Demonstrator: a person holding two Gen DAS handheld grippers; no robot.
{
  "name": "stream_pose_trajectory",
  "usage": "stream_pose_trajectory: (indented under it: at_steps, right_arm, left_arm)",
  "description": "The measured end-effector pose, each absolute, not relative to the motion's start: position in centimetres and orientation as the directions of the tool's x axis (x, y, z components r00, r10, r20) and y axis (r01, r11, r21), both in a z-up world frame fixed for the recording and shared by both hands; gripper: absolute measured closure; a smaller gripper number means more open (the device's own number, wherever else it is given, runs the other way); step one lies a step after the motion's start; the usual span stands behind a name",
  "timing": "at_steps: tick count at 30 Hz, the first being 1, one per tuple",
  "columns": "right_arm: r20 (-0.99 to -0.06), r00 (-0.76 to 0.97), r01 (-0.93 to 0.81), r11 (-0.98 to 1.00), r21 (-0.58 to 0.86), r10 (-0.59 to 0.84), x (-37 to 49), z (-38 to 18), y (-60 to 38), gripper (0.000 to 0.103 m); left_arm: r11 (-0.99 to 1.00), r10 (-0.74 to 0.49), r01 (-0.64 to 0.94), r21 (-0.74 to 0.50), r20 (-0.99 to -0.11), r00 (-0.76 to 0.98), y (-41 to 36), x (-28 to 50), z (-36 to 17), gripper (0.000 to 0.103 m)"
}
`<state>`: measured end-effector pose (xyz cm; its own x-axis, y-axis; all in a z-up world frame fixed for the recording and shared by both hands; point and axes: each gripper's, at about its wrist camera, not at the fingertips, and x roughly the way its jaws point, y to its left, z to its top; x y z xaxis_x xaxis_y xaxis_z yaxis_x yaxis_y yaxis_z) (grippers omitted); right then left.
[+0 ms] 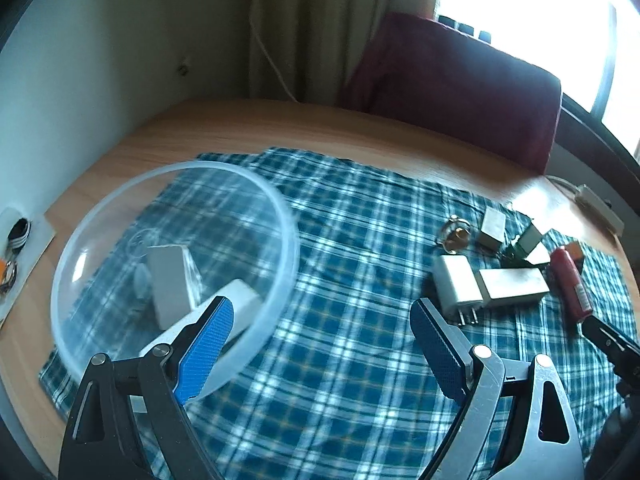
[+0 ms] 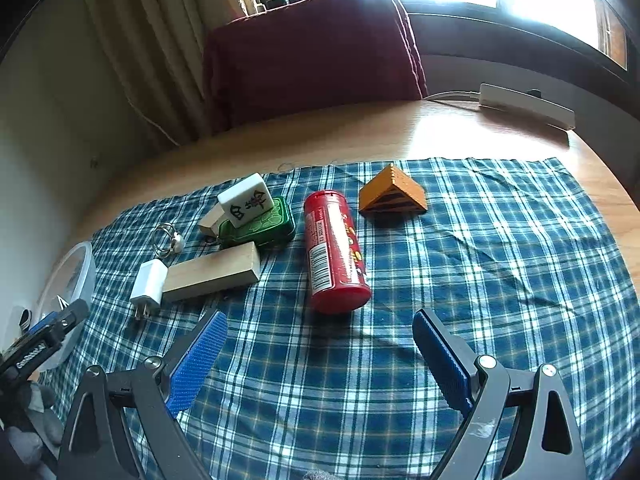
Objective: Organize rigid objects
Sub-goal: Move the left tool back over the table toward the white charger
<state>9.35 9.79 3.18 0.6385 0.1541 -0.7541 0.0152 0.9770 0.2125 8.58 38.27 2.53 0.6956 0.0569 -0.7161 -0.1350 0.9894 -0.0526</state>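
Looking through the left wrist camera, the left gripper is spread wide with nothing in it, hovering over the plaid cloth right beside the clear bowl, which sits toward the desk's left edge with a couple of white blocks inside. Risk here, I'd say: one finger overlaps the bowl's rim, so a careless swing could knock it off the cloth.

Over on the right wrist view, the right gripper is also wide open and empty, lined up near the red canister lying on its side mid-cloth. It's round, so I'd guess it could roll or squirt out. Wooden block, white charger, mahjong tile, green tin and orange wedge sit nearby. Wooden desk, maroon chair, curtains, bright window.
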Motion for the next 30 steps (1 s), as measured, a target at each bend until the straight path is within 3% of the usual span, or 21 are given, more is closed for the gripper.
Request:
stream_pose_trajectory:
  at_steps: [12,30]
  right_arm:
    - [-0.756,0.636,0.028,0.976,0.218,0.151,9.1,3.2,8.9,0.006]
    - [-0.760,0.632,0.033,0.976,0.216,0.147,8.7,3.3,9.4,0.005]
  left_arm:
    - [0.997,0.078,-0.052,0.058,-0.714,0.696,34.0,9.4,2.5,0.011]
    - [0.998,0.031,0.020,0.058,-0.761,0.648,31.0,12.0,0.8,0.011]
